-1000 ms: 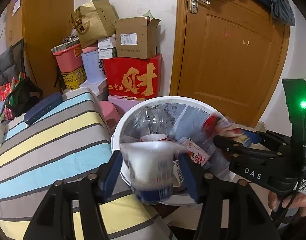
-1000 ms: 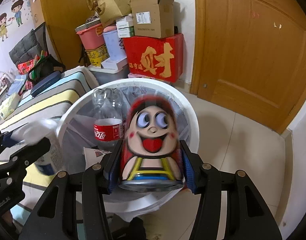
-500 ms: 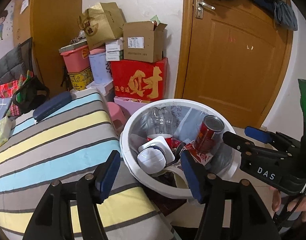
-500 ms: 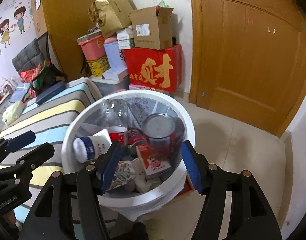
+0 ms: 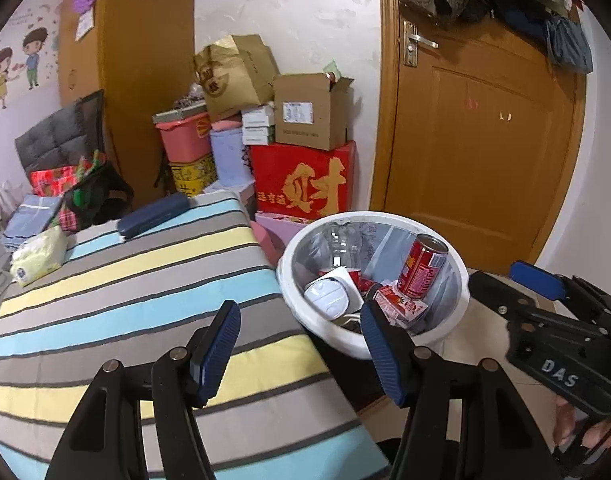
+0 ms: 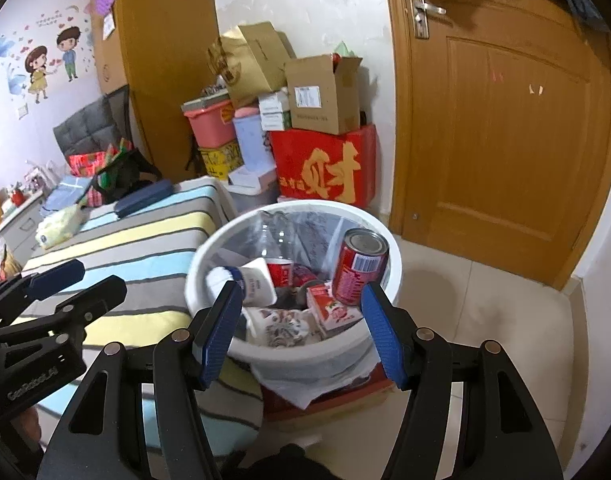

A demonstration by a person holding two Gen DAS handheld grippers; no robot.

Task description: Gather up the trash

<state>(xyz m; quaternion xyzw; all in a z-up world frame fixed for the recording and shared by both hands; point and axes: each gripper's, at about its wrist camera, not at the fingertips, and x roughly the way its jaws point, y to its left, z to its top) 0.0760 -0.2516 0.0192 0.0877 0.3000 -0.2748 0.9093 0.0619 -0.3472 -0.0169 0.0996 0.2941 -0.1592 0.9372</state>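
While both black two-finger grippers with blue ribbed pads hang spread and empty, the left gripper (image 5: pixel 301 344) sits at the lower centre of its view over the bed edge, and the right gripper (image 6: pixel 301 334) sits at the lower centre of its own view just in front of the bin. The round white plastic trash bin (image 6: pixel 379 236), lined with a clear bag, stands on pale floor tiles (image 6: pixel 485 320) right beside the bed with the blue, yellow and grey striped cover (image 5: pixel 125 288). Inside the bin lie a red drink can (image 6: pixel 359 266) leaning at the right, a white plastic bottle (image 6: pixel 249 280) on its side at the left, a clear soda bottle with a red label (image 6: pixel 279 256) and a small red-and-white carton (image 6: pixel 329 306). Behind the bin, in mid-frame, a red box with gold lettering (image 6: pixel 325 170) carries an open brown cardboard box (image 6: pixel 321 96); pink and lilac tubs stand to their left. A wooden door (image 6: pixel 505 120) fills the right side.
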